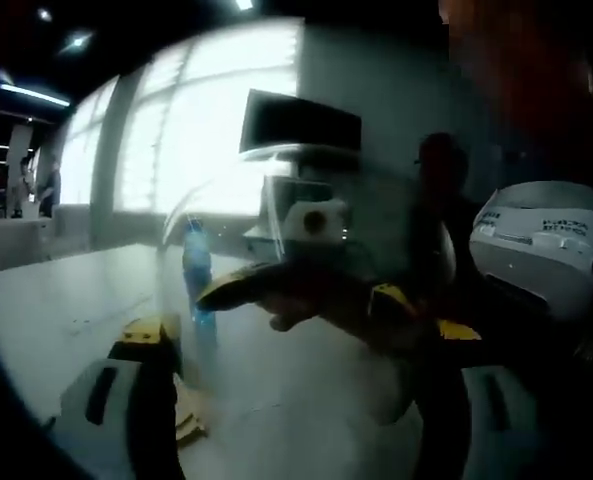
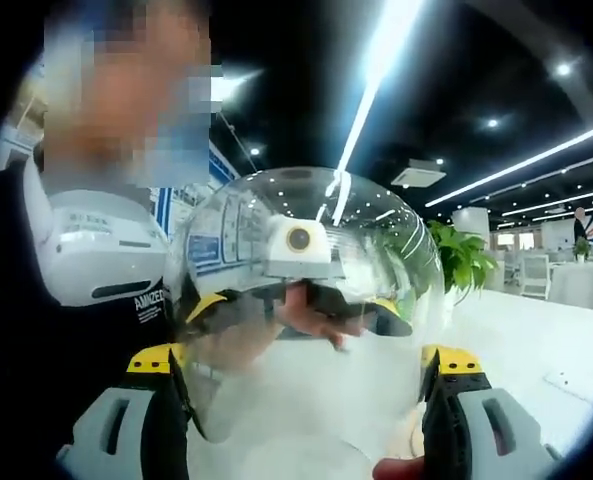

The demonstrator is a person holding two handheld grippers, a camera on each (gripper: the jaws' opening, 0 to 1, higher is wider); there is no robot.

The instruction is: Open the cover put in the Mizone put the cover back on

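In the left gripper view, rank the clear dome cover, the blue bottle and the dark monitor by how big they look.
1. clear dome cover, though nearness to the camera inflates it.
2. dark monitor.
3. blue bottle, slim; its ranking against the monitor is unsure, since both stand farther off.

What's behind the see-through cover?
Through the clear cover you can see a blue bottle standing on the white table, and the right tool on the far side. The bottle's bottom is too blurry to make out.
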